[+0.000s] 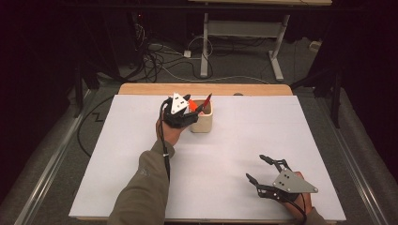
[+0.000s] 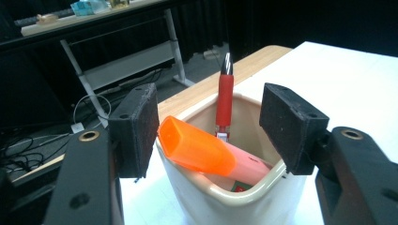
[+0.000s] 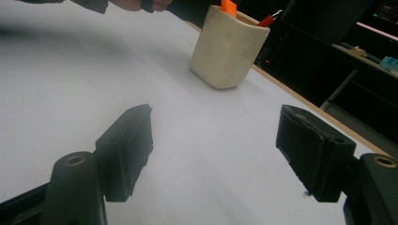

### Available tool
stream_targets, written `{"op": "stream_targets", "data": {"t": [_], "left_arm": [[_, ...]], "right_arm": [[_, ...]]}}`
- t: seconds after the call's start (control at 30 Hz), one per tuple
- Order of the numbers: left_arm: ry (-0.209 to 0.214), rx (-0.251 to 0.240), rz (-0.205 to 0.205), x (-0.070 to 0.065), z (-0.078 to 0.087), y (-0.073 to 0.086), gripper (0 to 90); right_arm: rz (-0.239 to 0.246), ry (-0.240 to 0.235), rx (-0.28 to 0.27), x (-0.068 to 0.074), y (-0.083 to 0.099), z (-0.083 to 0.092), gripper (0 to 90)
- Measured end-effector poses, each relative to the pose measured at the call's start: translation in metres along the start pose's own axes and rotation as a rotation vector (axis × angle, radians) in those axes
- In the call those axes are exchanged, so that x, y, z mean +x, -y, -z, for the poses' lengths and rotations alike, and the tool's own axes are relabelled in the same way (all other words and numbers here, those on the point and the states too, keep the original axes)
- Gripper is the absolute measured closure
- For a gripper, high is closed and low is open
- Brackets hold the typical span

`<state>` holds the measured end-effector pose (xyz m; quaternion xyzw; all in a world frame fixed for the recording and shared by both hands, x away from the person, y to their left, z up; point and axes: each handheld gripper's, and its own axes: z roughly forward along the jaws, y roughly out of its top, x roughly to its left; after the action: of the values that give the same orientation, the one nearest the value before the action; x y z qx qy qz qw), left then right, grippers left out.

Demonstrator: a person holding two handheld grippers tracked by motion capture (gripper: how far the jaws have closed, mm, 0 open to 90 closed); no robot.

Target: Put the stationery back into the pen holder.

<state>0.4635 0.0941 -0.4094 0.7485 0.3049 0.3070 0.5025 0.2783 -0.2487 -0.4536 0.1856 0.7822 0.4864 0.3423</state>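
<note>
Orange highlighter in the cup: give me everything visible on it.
The orange highlighter has a translucent orange cap with a squared-off end and a pale pink barrel; it looks like plastic. It lies tilted in the cream cup, cap end up, resting on and poking over the rim, barrel end down inside. A red pen stands behind it in the same cup. The left gripper has its jaws open on either side of the cap; one pad looks very close, contact unclear.
</note>
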Motion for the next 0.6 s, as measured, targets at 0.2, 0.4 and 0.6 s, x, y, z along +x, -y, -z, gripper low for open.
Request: {"op": "stream_targets", "data": {"t": [0.2, 0.4, 0.6], "left_arm": [[0.008, 0.025, -0.038, -0.0007, 0.0007, -0.0013, 35.2], [-0.006, 0.035, -0.045, -0.0006, 0.0038, -0.0021, 34.9], [-0.041, 0.039, -0.060, -0.0005, 0.0071, -0.0022, 27.3]], "right_arm": [[-0.003, -0.008, -0.001, 0.0006, -0.0002, 0.0003, 27.0], [0.000, -0.008, -0.001, 0.0001, -0.0002, 0.0001, 26.5], [-0.004, -0.006, 0.005, -0.0004, 0.0001, -0.0002, 26.3]]}}
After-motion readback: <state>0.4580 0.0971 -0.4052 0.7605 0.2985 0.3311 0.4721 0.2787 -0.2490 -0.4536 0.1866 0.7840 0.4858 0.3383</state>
